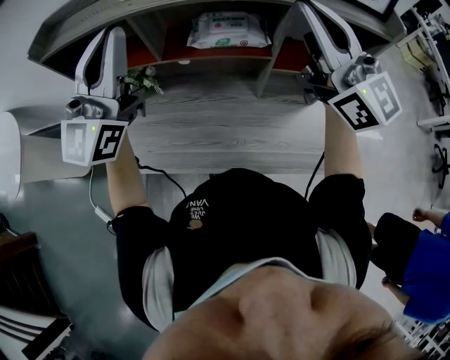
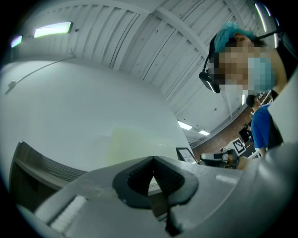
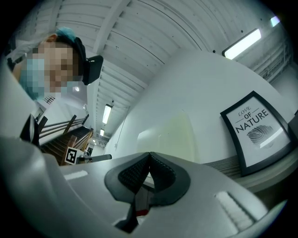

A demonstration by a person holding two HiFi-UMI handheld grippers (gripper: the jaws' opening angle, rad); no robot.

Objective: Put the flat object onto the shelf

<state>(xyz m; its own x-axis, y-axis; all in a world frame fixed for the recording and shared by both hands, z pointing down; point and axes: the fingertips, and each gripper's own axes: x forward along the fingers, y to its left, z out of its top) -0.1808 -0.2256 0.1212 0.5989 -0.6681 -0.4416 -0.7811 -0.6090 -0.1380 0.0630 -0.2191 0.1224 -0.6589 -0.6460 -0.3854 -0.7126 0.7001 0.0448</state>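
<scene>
A flat white pack (image 1: pixel 228 30) lies in the middle compartment of the grey wooden shelf unit (image 1: pixel 211 133), seen in the head view. My left gripper (image 1: pixel 105 49) is raised at the shelf's left side, next to a small green plant (image 1: pixel 144 81). At the shelf's right side my right gripper (image 1: pixel 320 21) is raised too. In the left gripper view the left gripper's (image 2: pixel 152 159) dark pads meet at the tips with nothing between them. The right gripper (image 3: pixel 149 154) is shut and empty in the same way. Both point upward at a white wall.
A framed print (image 3: pixel 255 130) stands on the shelf's top edge at the right, and is seen small in the left gripper view as a framed print (image 2: pixel 186 154). A person in blue (image 1: pixel 429 274) sits at the right. A wooden staircase (image 3: pixel 65 137) lies behind.
</scene>
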